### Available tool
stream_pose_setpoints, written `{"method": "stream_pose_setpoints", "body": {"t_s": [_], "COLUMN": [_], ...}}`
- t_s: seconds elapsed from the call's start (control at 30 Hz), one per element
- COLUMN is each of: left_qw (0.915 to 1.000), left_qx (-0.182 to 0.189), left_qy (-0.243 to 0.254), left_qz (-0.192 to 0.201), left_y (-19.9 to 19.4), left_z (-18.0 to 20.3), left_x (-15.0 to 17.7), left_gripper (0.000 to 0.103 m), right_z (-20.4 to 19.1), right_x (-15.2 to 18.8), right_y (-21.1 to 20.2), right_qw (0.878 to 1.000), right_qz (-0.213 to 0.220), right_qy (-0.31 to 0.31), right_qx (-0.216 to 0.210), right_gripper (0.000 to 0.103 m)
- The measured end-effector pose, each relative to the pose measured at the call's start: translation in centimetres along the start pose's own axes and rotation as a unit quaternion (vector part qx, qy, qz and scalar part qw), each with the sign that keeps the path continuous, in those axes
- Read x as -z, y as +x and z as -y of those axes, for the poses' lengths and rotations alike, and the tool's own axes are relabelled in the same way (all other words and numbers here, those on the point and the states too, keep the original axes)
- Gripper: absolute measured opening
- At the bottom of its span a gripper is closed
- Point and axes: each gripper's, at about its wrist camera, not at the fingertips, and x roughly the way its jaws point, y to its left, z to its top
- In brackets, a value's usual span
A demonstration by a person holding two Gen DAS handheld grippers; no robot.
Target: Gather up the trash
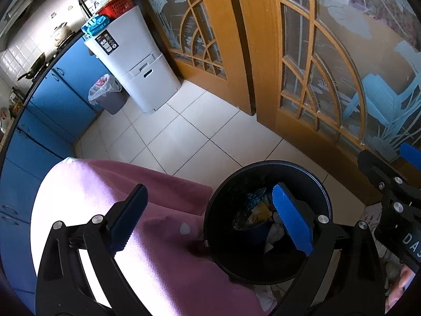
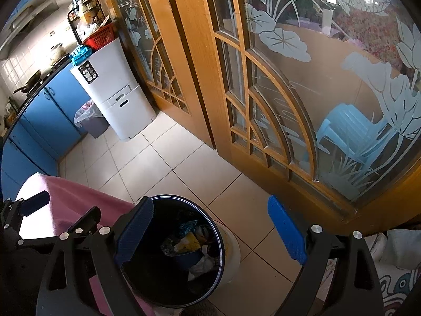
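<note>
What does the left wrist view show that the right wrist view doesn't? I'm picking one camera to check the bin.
Only the left wrist view shows a fingertip of the person at the lower right edge. Only the right wrist view shows the white base under the black bin, and the patterned cloth. Both show wrappers in the bin, the pink tablecloth, and both grippers, left gripper and right gripper, open and empty.

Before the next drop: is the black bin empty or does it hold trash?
Holds trash: the black bin has wrappers and crumpled paper lying at its bottom, well below the rim.
</note>
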Motion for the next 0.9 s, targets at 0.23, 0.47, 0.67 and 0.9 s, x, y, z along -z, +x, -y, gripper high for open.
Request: {"method": "stream_pose_setpoints", "body": {"t_s": [0.23,0.47,0.67,0.9], "left_qw": [1.0,0.9999,0.9999,0.9999], "left_qx": [0.001,0.002,0.004,0.0], "left_qy": [-0.008,-0.009,-0.009,-0.006], "left_qz": [-0.003,-0.005,-0.005,-0.009], "left_y": [-0.02,0.11,0.21,0.38], "left_z": [-0.52,-0.65,-0.59,-0.49], "left_x": [0.08,0.25,0.27,0.44], "left_gripper": [0.097,0.097,0.097,0.097], "right_z": [-0.23,-0.35,-0.38,-0.48], "right_x": [0.06,0.1,0.08,0.11], "right_y": [-0.17,-0.2,-0.17,-0.18], "right_qw": [1.0,1.0,1.0,1.0], "right_qz": [0.001,0.0,0.001,0.001], "right_qy": [0.0,-0.001,-0.001,-0.002], "right_qx": [0.0,0.0,0.0,0.0], "right_gripper": [0.086,0.086,0.086,0.086]}}
